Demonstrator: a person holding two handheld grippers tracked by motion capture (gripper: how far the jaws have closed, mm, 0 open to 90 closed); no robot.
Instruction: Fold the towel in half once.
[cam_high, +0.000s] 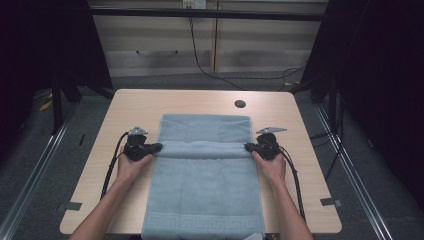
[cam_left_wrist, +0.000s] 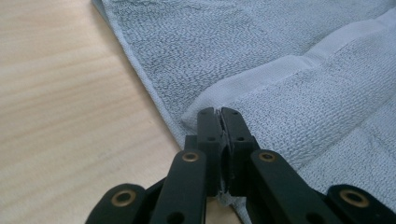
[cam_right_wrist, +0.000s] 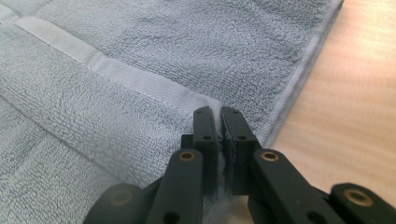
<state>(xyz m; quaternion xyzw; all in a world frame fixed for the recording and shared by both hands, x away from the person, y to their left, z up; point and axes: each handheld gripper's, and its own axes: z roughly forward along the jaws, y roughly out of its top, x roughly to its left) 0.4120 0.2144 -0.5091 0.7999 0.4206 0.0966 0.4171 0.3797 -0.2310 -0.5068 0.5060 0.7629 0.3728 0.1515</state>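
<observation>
towel: grey-blue terry towel (cam_high: 205, 175) lies lengthwise down the middle of the counter (cam_high: 135, 105); near end hangs over the counter's near edge, patterned border band visible there.
fold: one end of the towel is doubled over onto the rest; its hemmed edge runs straight across the towel between the two tongs, about mid-length. Far part of the towel lies flat past that edge.
left tongs: left tongs (cam_high: 159, 147) at the towel's left edge, jaws together and clamped on the corner of the folded layer. In the left gripper view (cam_left_wrist: 218, 112) cloth is pinched between the pads, hem corner just at the tips.
right tongs: right tongs (cam_high: 247, 147) at the towel's right edge, level with the left one, jaws pressed together on the other corner of the same hem. Right gripper view (cam_right_wrist: 217, 111) shows terry squeezed in the narrow slit between the pads.
hands: left hand (cam_high: 131, 165) and right hand (cam_high: 271, 165) come in from the near edge, one on each side of the towel, forearms over bare counter.
counter: light wood top, dark round hole (cam_high: 240, 104) near the far edge, well apart from the towel.
cables: a black cable trails back from each tongs body along the forearm.
</observation>
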